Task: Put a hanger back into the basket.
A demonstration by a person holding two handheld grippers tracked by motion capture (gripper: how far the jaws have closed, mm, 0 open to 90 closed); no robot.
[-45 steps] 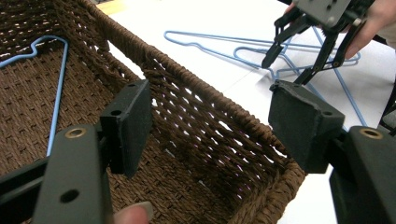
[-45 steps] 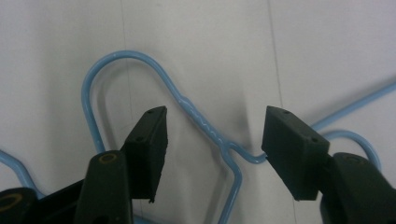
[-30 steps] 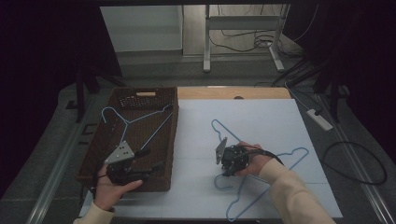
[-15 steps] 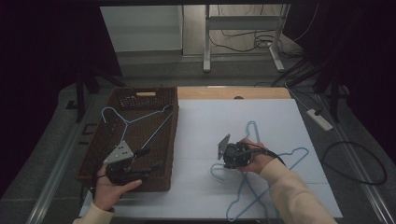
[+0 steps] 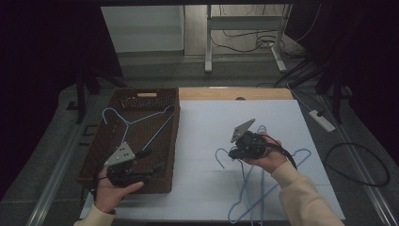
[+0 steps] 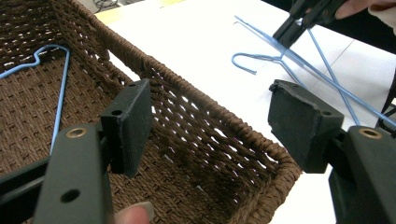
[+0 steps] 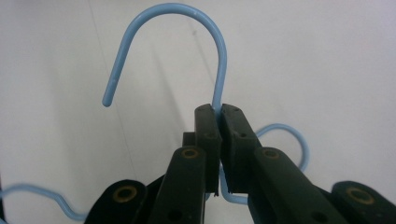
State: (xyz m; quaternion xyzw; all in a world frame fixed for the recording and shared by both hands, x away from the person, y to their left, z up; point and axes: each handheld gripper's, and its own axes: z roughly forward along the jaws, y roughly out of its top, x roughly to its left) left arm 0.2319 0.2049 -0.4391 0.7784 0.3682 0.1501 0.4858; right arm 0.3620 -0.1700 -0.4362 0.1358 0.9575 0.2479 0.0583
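Lifting thin light-blue wire hanger (image 5: 254,176) off white table (image 5: 207,127) | right gripper (image 5: 234,153) pinching hook's neck | likely light, springy, slippery, snag-prone: grip neck | left gripper (image 5: 155,160) spread over brown wicker basket (image 5: 175,136)

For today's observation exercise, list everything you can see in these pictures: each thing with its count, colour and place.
Wicker basket: one, dark brown, left part of the table.
Hanger in basket: one, light blue, lying inside the basket.
Held hanger: one, light blue, neck pinched below the hook, over the sheet.
Other hangers: light blue, on the sheet under the right hand; count unclear.
Sheet: one, white, covering the table.
Power strip: one, white, floor at right.
Left hand-held gripper: black, open, at the basket's near corner.
Right hand-held gripper: black, shut on the held hanger.
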